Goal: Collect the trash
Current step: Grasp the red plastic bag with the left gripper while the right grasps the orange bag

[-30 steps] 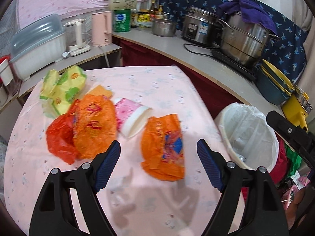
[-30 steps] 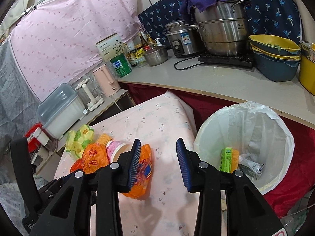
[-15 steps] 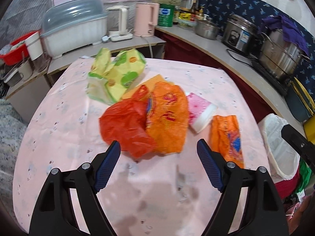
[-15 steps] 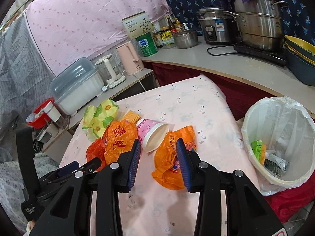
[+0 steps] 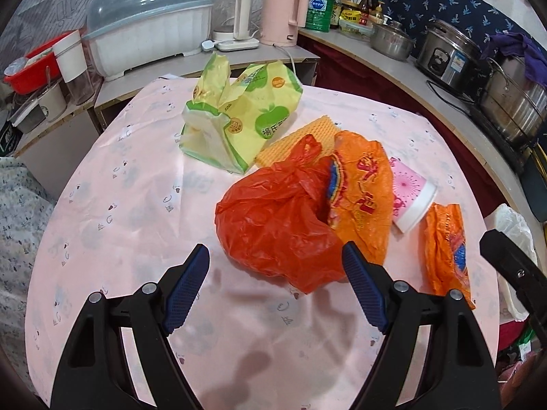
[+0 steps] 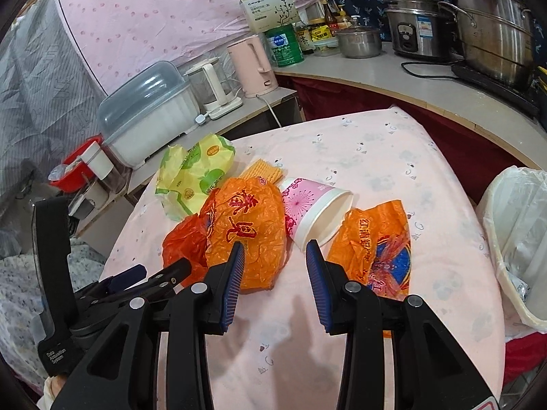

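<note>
Fingers of the left gripper (image 5: 275,285) spread wide, empty, nearing the red plastic bag (image 5: 273,225); right gripper (image 6: 275,280) half-open, empty; probably best to pinch a raised fold.

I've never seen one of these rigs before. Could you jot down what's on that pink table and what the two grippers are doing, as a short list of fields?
surface: table with pink cloth
trash on it: red plastic bag; orange printed bag; second orange bag; pink paper cup, lying on its side; yellow-green wrapper; yellow waffle-textured piece
bin: white-lined, at the table's edge
left gripper: open, empty, facing the red bag
right gripper: open, empty, above the cloth near the cup
</note>
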{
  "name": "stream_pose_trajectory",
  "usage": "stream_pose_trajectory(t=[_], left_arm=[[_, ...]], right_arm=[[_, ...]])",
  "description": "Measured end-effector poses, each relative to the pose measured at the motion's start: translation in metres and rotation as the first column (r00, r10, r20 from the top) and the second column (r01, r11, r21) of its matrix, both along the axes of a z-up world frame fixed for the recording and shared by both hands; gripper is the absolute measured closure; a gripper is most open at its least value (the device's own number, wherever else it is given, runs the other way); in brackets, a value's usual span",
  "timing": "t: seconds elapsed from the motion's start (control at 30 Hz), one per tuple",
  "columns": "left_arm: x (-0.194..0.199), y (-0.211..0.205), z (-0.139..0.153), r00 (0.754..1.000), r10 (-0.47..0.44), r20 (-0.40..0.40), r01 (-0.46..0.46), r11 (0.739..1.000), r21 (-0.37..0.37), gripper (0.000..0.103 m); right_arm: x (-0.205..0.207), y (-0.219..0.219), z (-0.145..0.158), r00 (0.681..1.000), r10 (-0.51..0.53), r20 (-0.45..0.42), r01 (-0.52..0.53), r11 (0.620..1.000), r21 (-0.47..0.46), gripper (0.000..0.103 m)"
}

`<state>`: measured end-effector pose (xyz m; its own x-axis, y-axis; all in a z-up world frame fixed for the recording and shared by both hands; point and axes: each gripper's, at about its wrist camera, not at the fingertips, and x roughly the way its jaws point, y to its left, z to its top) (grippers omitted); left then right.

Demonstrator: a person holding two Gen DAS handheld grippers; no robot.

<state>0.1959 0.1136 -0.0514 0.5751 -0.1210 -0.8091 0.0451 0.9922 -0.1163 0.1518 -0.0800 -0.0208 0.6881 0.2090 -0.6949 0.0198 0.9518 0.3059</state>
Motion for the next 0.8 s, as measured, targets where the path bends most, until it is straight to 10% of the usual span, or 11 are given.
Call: stream_pose_trajectory(t=[0.23,0.53,0.8], left_arm=[[0.019,0.007,-0.015,0.999,-0.013,-0.047,0.011,0.999,-0.037,0.03],[0.03,0.009,-0.026,0.996,-0.043,-0.082,0.038,0.997,-0.062,0.064],[0.03,0.018,-0.035,0.994,-0.033,-0.103,0.026,0.997,-0.073,0.074]], right_arm=[[0.022,0.019,-0.017,0.999,0.032,-0.04,-0.032,0.999,0.007,0.066],[0.042,0.031,-0.04,0.995,0.044,-0.091,-0.043,0.999,0.011,0.059],[0.05,0.036,-0.064,0.988,0.043,-0.147,-0.04,0.999,0.018,0.058]])
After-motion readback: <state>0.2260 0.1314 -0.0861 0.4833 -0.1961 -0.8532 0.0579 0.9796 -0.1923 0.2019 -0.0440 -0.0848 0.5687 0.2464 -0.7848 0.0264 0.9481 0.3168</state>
